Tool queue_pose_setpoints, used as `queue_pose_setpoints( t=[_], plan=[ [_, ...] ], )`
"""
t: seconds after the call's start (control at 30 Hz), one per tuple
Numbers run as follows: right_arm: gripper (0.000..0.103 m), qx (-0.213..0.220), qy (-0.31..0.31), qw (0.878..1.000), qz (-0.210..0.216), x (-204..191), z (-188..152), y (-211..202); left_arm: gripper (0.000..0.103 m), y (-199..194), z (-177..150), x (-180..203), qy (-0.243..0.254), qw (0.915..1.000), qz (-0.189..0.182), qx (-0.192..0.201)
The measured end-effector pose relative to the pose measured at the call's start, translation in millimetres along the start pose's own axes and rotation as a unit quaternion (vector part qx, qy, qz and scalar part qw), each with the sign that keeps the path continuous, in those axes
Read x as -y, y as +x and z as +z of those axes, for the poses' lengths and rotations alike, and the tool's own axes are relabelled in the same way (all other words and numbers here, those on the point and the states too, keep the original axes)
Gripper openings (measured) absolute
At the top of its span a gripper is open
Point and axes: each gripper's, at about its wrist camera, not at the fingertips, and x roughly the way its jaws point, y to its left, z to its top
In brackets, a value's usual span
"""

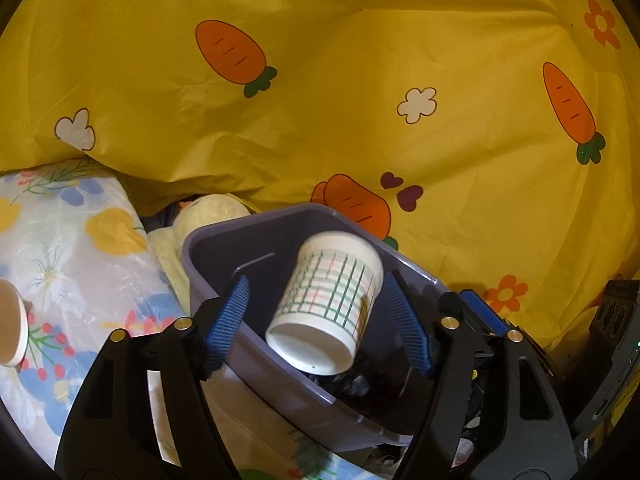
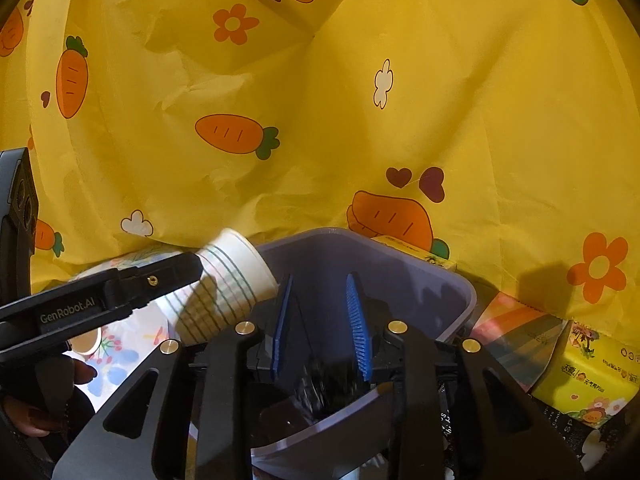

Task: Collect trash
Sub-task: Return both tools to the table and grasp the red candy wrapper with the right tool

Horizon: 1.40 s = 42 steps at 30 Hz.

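Observation:
A white paper cup with a green and pink check [image 1: 328, 304] hangs tilted, base toward me, over the open purple bin [image 1: 240, 236]. My left gripper [image 1: 316, 280] stands open around it, with a clear gap at the left pad [image 1: 228, 320]. In the right wrist view the same cup [image 2: 228, 280] shows beyond one black left finger [image 2: 168, 272], above the bin's left rim. My right gripper [image 2: 319, 284] is open over the bin [image 2: 460, 292], nothing between its blue pads. Black crumpled trash [image 2: 320, 388] lies inside the bin.
A yellow carrot-print cloth [image 1: 360, 100] fills the background. A floral plastic sheet [image 1: 80, 260] with another paper cup [image 1: 10, 328] lies left of the bin, beside a pale plush item [image 1: 212, 212]. Yellow tissue packs [image 2: 588, 376] sit to the right. A person's hand [image 2: 40, 420] holds the left gripper.

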Motion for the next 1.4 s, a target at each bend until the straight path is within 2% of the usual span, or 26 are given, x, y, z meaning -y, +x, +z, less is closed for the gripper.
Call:
queue_pose_setpoints(
  t=[0.07, 0.13, 0.17, 0.3, 0.4, 0.7, 0.87, 1.23, 1.4],
  plan=[
    [0.043, 0.003, 0.001, 1.000, -0.003, 0, -1, -2, 0.088, -8, 0, -5, -0.009, 0.9999, 0.008, 0.011],
    [0.047, 0.006, 0.001, 1.000, -0.005, -1, 0, -5, 0.092, -18, -1, -9, -0.010, 0.9995, 0.024, 0.017],
    [0.052, 0.008, 0.001, 1.000, -0.007, -2, -1, -7, 0.094, -24, -2, -9, -0.008, 0.9992, 0.033, 0.020],
    [0.076, 0.021, 0.001, 1.000, -0.007, -8, -2, -19, 0.097, -55, -10, -13, 0.004, 0.9961, 0.080, 0.037],
    [0.084, 0.026, -0.001, 1.000, -0.005, -16, -3, -28, 0.097, -82, -18, -17, 0.007, 0.9923, 0.114, 0.049],
    [0.087, 0.039, 0.000, 0.999, 0.011, -45, -9, -70, 0.097, -174, -48, -25, 0.019, 0.9756, 0.198, 0.092],
    [0.087, 0.037, -0.002, 0.998, 0.055, -74, -21, -96, 0.097, -225, -73, -38, 0.009, 0.9641, 0.240, 0.113],
    [0.087, 0.013, -0.059, 0.981, 0.182, -167, -53, -131, 0.097, -315, -129, -98, -0.053, 0.9261, 0.350, 0.131],
    [0.087, -0.014, -0.093, 0.969, 0.228, -218, -73, -131, 0.097, -355, -158, -137, -0.085, 0.8980, 0.412, 0.129]
  ],
)
